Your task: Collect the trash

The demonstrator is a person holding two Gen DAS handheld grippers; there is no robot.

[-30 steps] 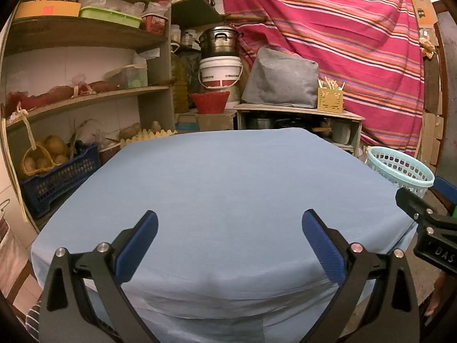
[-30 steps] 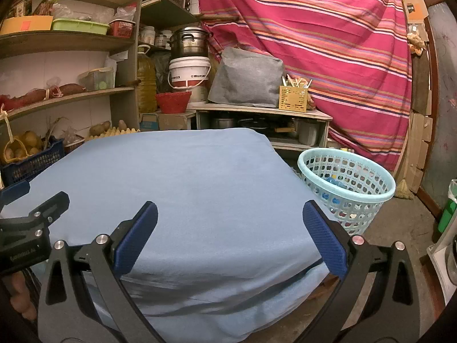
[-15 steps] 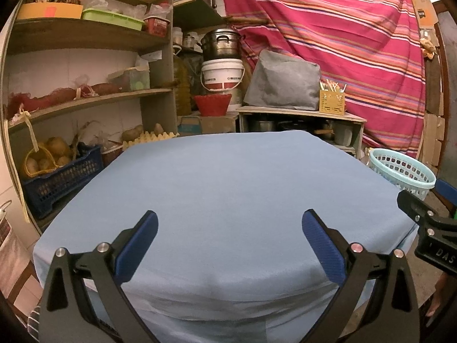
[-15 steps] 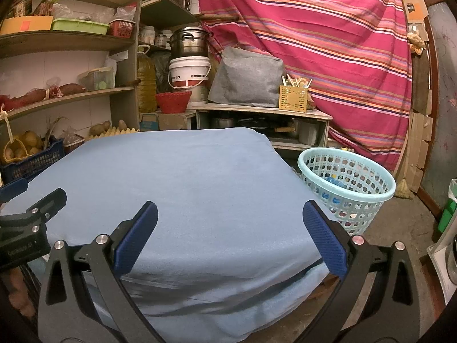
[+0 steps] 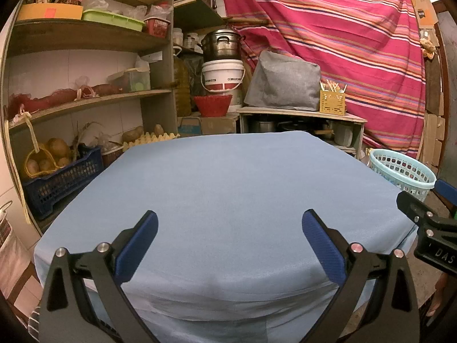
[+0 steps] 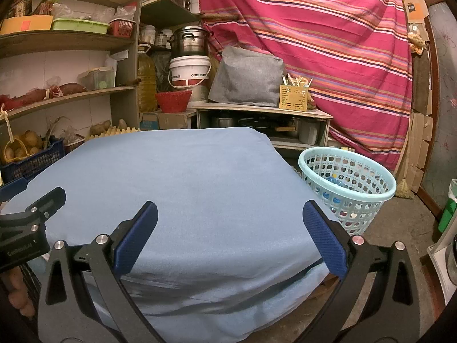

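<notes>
nothing has shifted over the last second: left claw [image 5: 230,233] and right claw [image 6: 230,224] hang spread and empty above the bare table [image 6: 177,177]; trash lies in the basket [image 6: 347,177] at 2 o'clock, so collecting looks finished.

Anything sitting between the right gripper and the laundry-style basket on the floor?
Nothing loose. In the right wrist view, only the blue cloth's draped corner and bare floor separate the open right gripper from the light blue basket.

You have two grippers, left gripper [image 5: 228,228] and right gripper [image 6: 228,220], one blue-draped counter [image 6: 185,177], and one laundry basket [image 6: 347,184].
</notes>
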